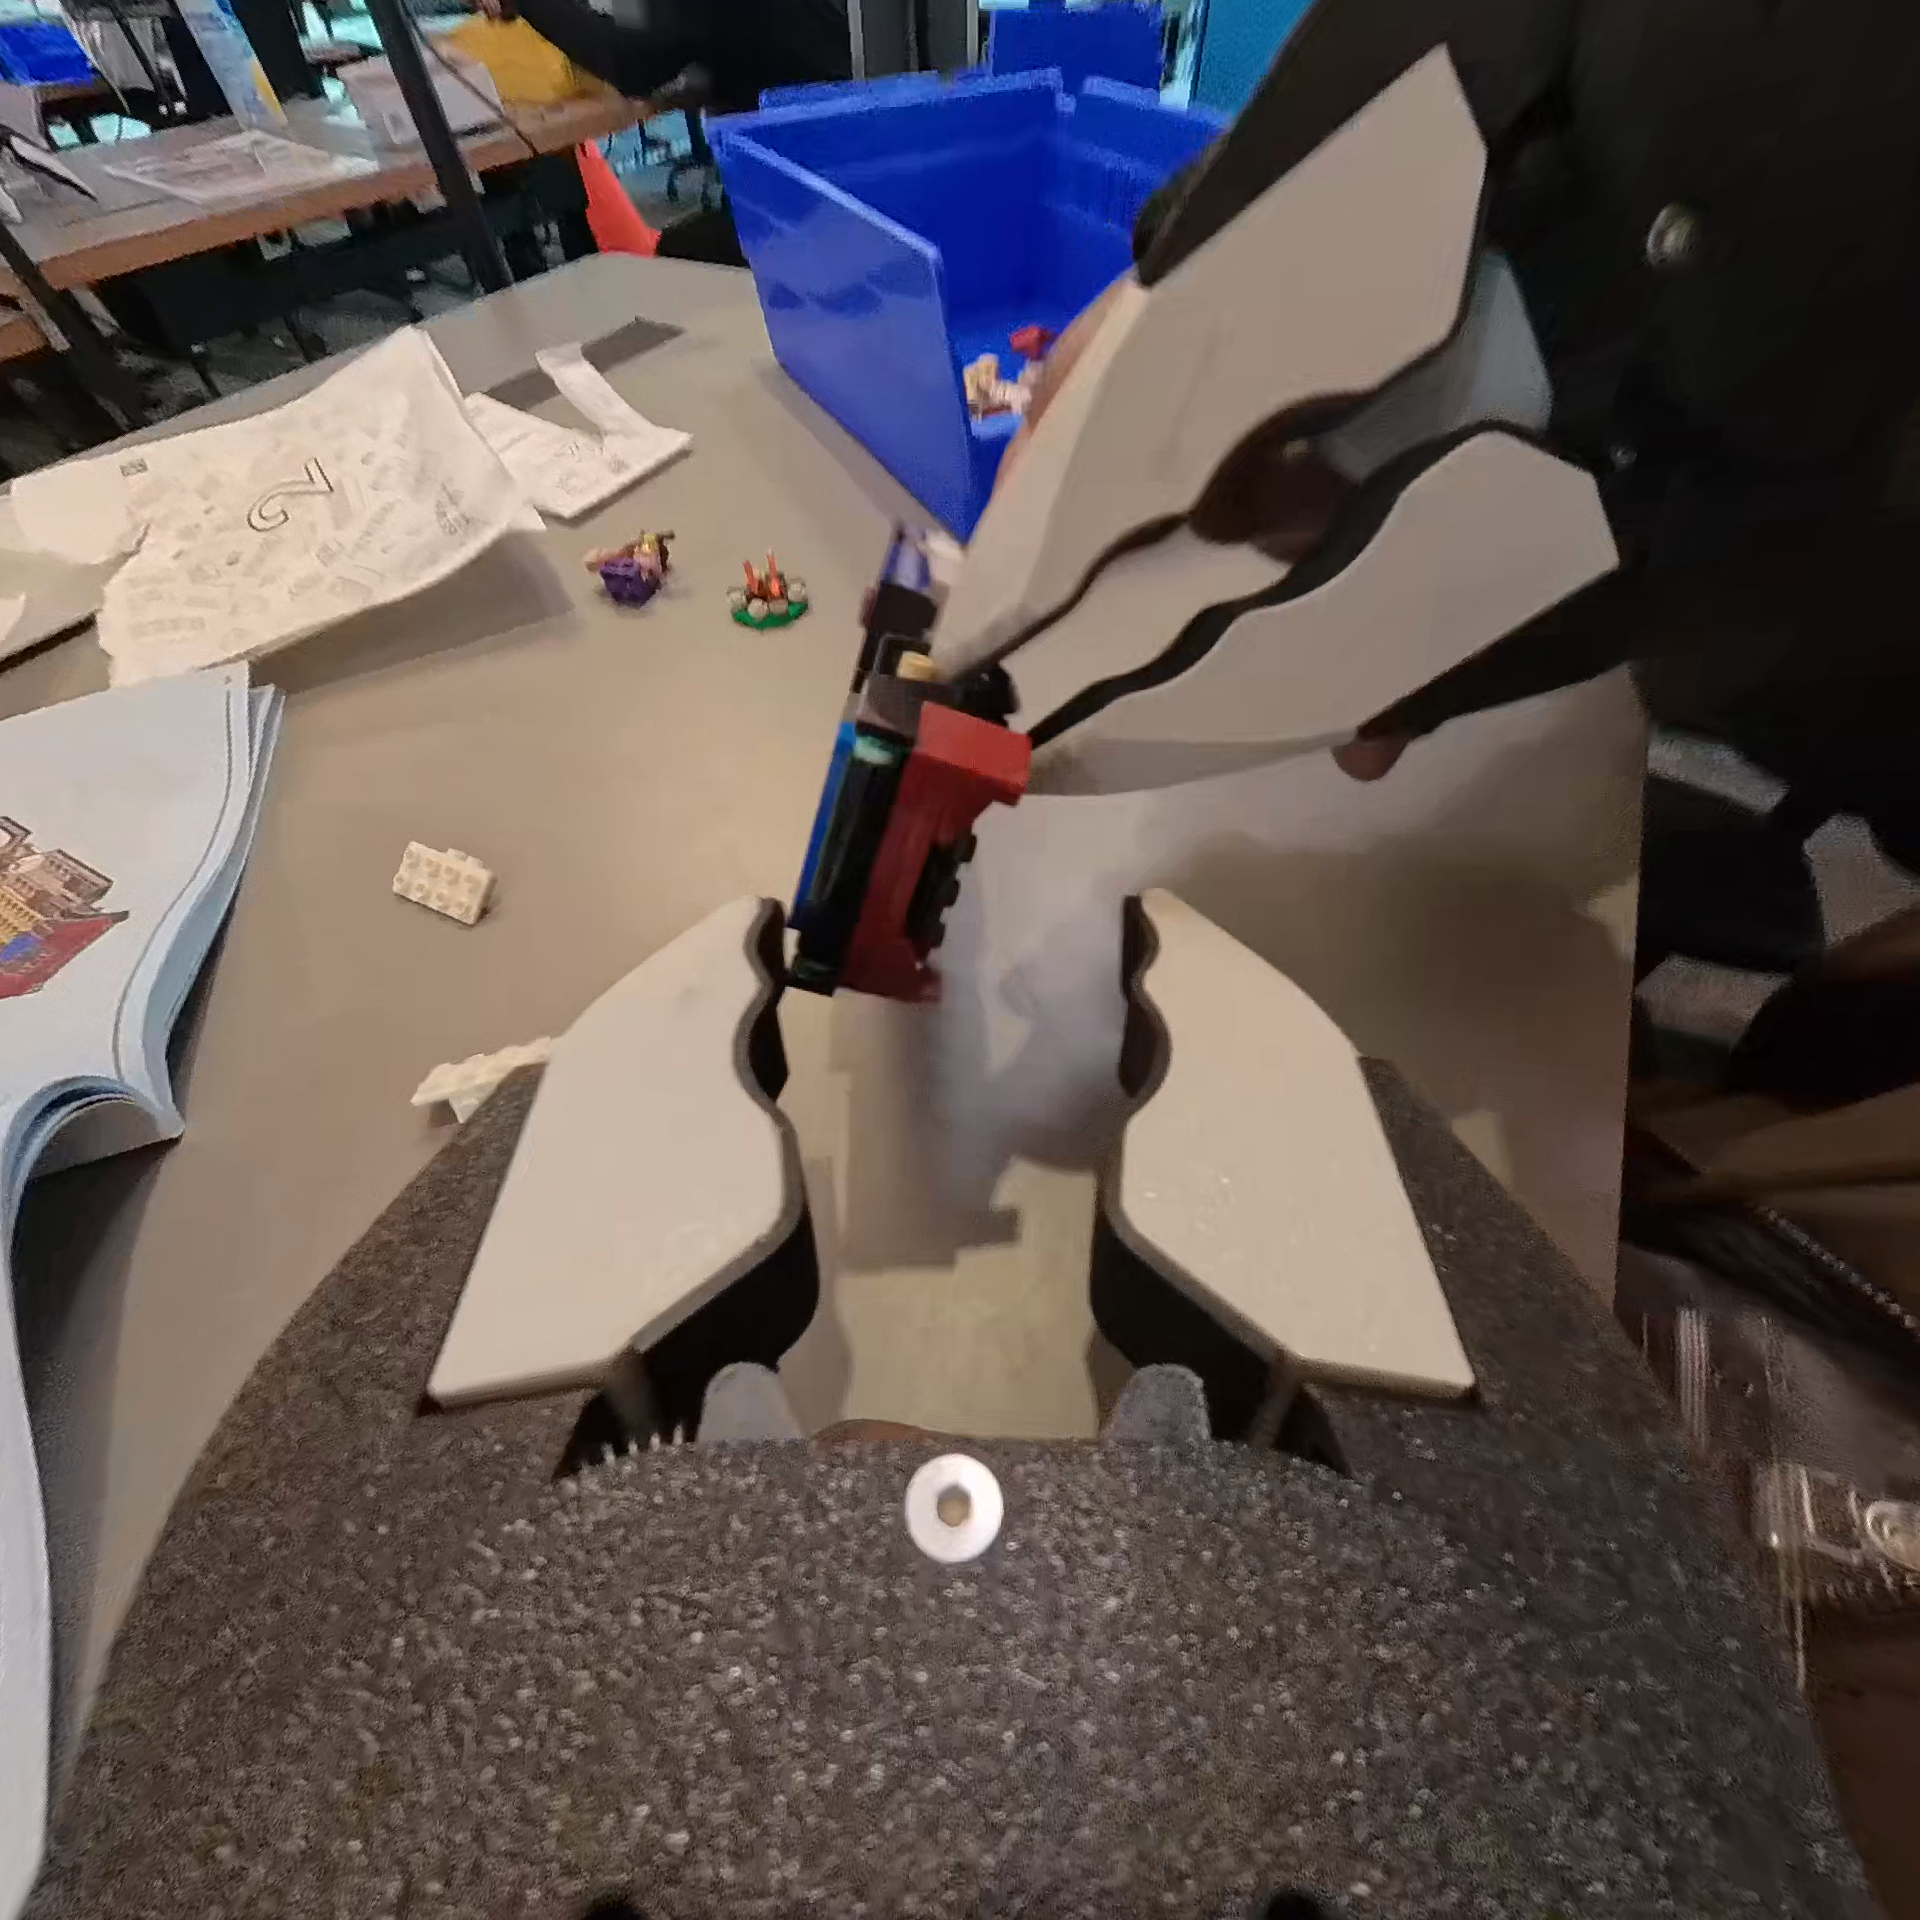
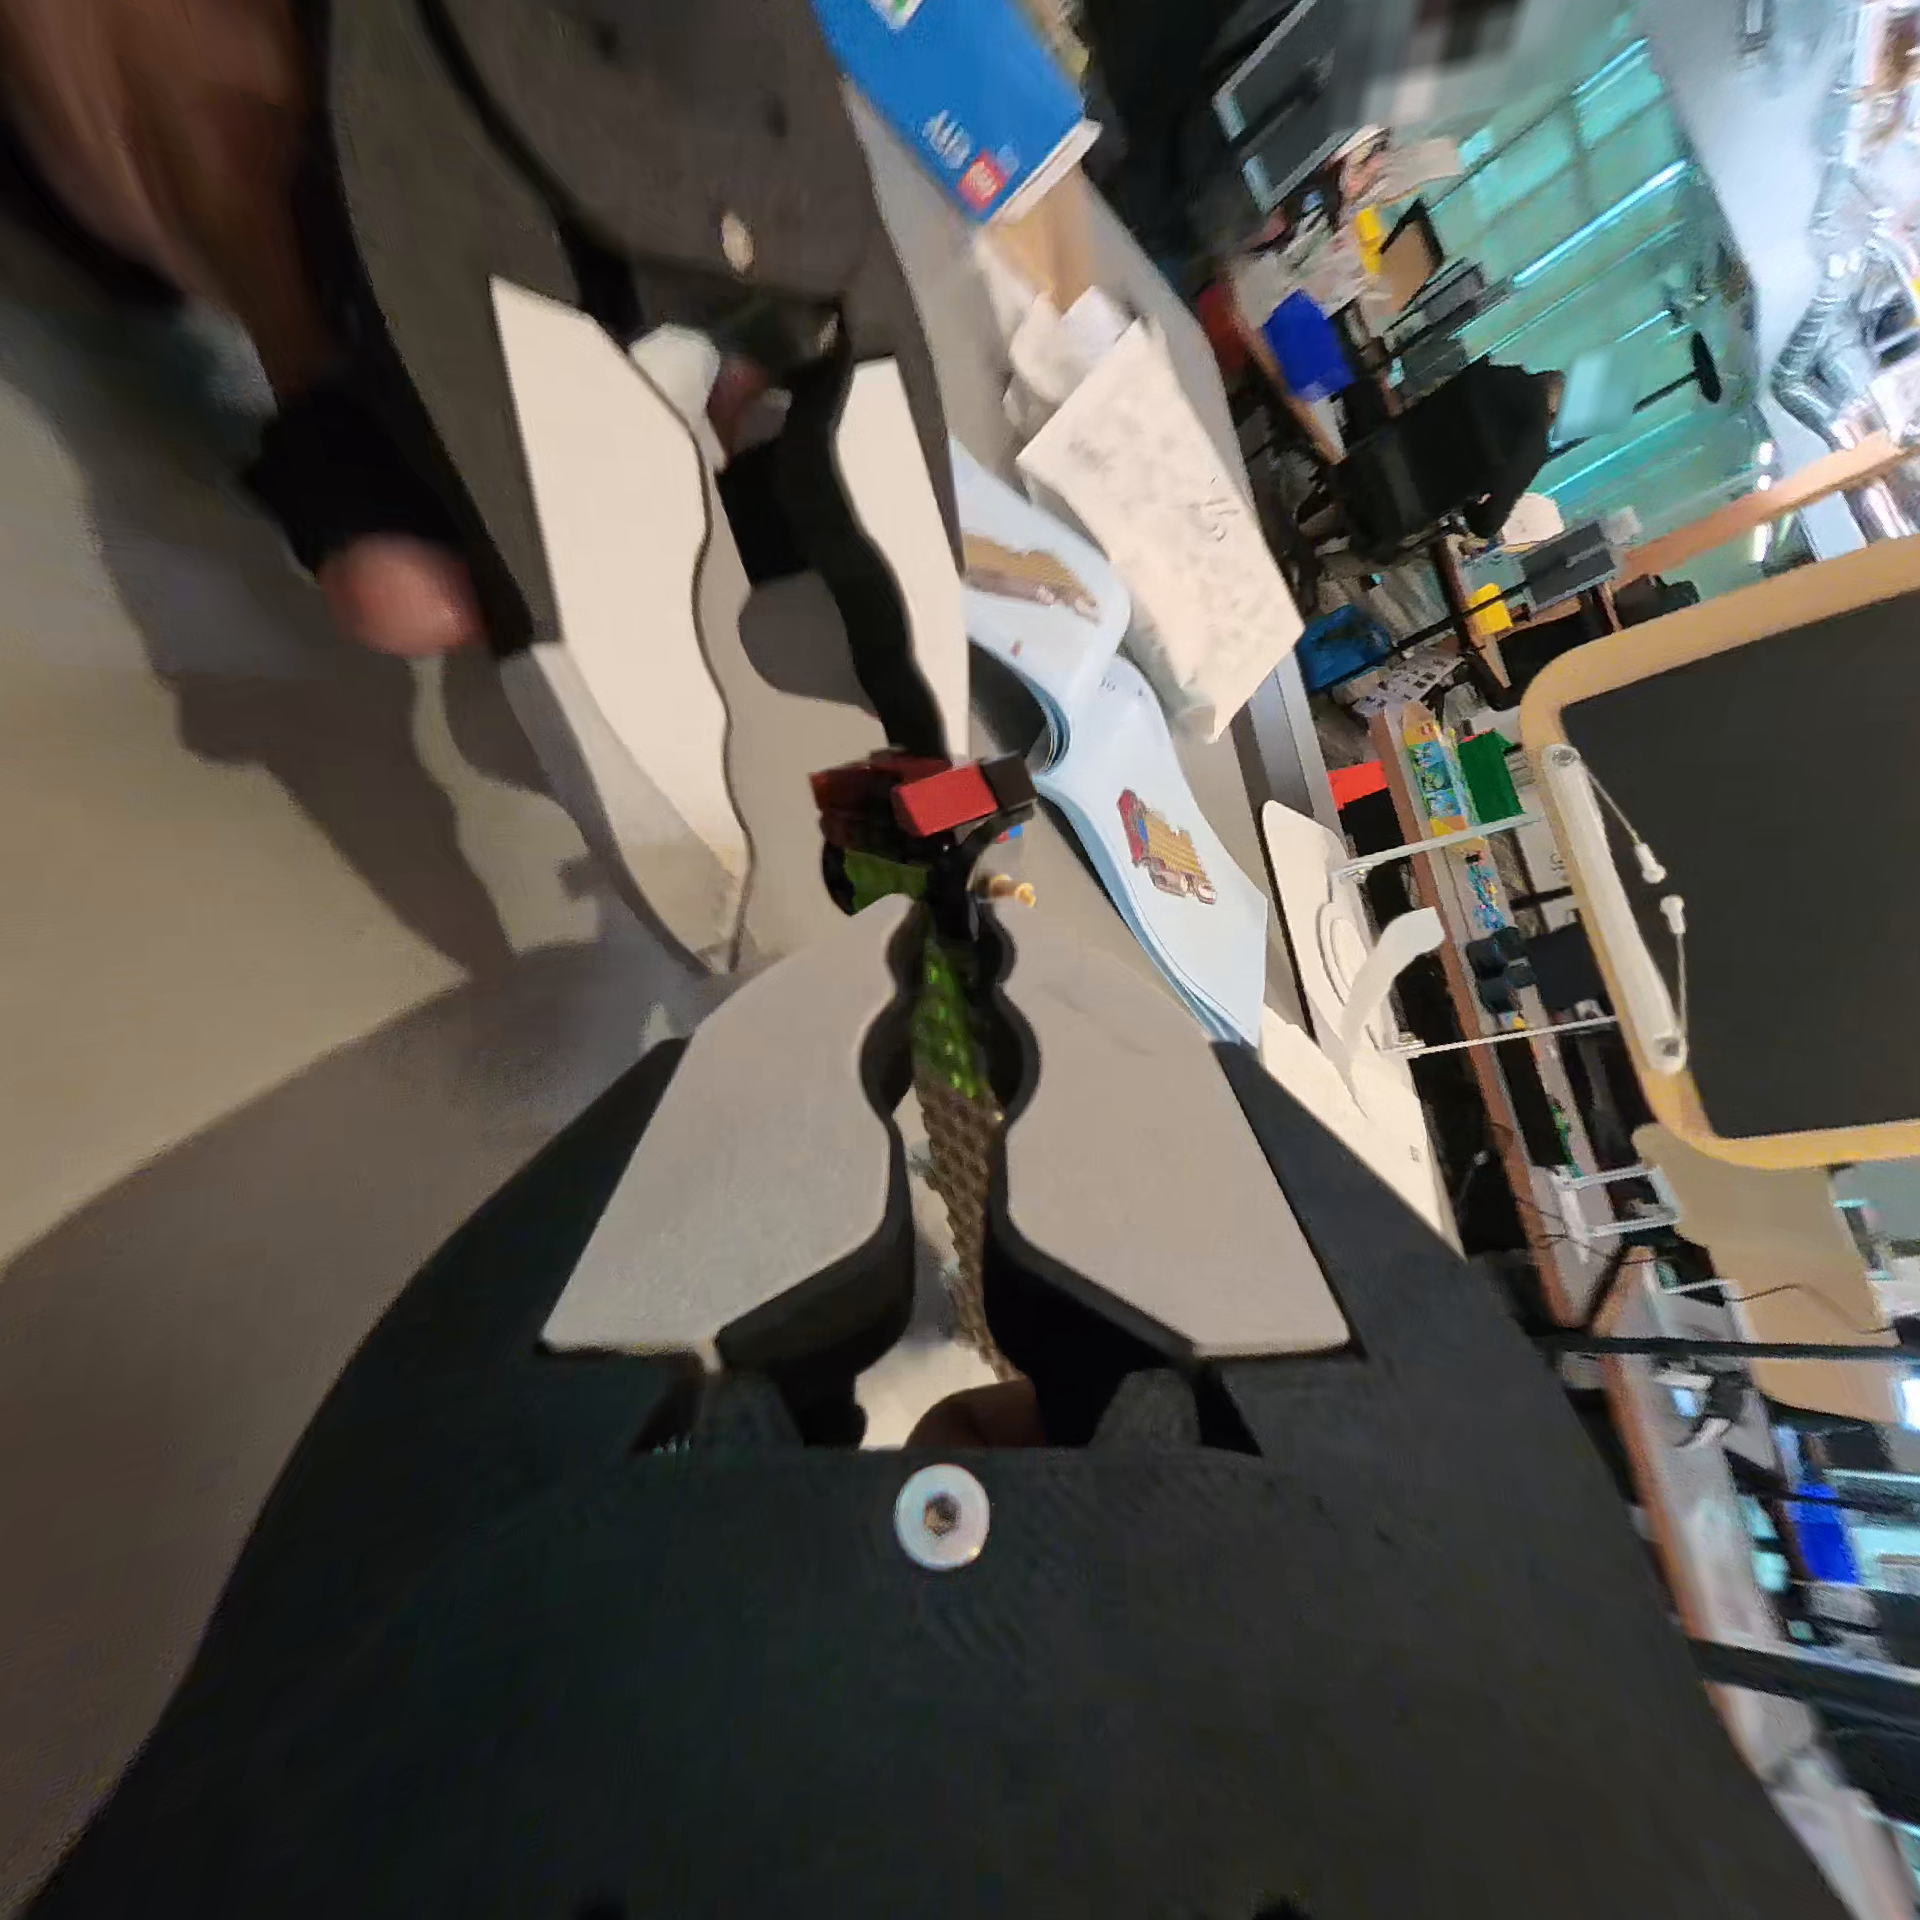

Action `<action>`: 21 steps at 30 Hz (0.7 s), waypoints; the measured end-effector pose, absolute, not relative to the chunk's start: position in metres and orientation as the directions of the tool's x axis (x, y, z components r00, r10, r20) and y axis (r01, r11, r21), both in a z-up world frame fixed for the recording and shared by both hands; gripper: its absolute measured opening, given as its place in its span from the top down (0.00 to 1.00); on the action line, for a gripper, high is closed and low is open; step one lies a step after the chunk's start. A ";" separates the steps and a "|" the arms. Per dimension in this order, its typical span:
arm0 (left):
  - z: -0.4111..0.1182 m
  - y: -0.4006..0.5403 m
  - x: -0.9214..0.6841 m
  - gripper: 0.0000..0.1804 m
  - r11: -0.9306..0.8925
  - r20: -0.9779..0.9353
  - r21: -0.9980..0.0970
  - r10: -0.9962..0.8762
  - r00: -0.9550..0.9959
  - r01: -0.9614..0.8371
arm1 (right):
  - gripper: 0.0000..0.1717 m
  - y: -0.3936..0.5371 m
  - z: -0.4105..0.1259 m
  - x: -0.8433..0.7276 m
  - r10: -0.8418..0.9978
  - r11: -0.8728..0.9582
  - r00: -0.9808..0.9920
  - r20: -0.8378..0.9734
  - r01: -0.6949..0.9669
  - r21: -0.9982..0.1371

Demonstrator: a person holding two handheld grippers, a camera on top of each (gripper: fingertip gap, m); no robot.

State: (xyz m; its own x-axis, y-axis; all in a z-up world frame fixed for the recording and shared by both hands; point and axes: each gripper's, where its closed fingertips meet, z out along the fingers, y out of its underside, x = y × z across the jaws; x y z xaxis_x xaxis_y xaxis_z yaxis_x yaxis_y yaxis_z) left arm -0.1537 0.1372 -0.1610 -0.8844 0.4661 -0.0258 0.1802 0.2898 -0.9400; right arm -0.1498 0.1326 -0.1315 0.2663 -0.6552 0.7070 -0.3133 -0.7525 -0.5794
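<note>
My left gripper (image 1: 956,935) is open wide over the grey table (image 1: 582,790). A brick assembly of red, blue and black parts (image 1: 904,831) hangs tilted just ahead of it. The assembly's lower end is at my left gripper's left fingertip (image 1: 764,940) and far from the other pad. My right gripper (image 1: 992,691) comes in from the upper right and grips the assembly's top. In the right wrist view, my right gripper (image 2: 945,935) is shut on the assembly's green studded plate (image 2: 940,1018), with the red brick (image 2: 940,805) beyond the tips. The left gripper's fingers (image 2: 623,623) stand open behind it.
A blue bin (image 1: 862,301) with loose bricks stands at the back. An open booklet (image 1: 94,914) lies at the left, with printed sheets (image 1: 291,520) behind it. A white brick (image 1: 445,883) and two small builds (image 1: 634,566) (image 1: 769,597) lie on the table. A person's dark coat (image 1: 1714,416) is at the right. Only a small space, under 4 cm, lies between the two pairs of fingers.
</note>
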 end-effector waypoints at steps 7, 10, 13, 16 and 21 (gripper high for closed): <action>-0.149 0.132 -0.139 0.79 0.227 -0.049 -0.961 0.421 -0.906 0.158 | 0.96 0.143 -0.124 -0.151 -0.742 -0.666 0.114 0.661 -0.242 -0.706; -0.151 0.134 -0.142 0.80 0.212 -0.111 -0.952 0.432 -0.895 0.220 | 0.96 0.146 -0.126 -0.154 -0.743 -0.665 0.109 0.660 -0.231 -0.711; -0.146 0.134 -0.143 0.80 0.149 -0.225 -0.939 0.414 -0.882 0.309 | 0.96 0.148 -0.124 -0.159 -0.749 -0.660 0.105 0.654 -0.211 -0.721; -0.141 0.136 -0.146 0.80 0.085 -0.332 -0.913 0.410 -0.850 0.398 | 0.96 0.151 -0.122 -0.164 -0.759 -0.650 0.114 0.642 -0.192 -0.735; -0.127 0.145 -0.156 0.81 -0.065 -0.527 -0.829 0.424 -0.737 0.555 | 0.97 0.153 -0.122 -0.168 -0.757 -0.653 0.126 0.641 -0.177 -0.736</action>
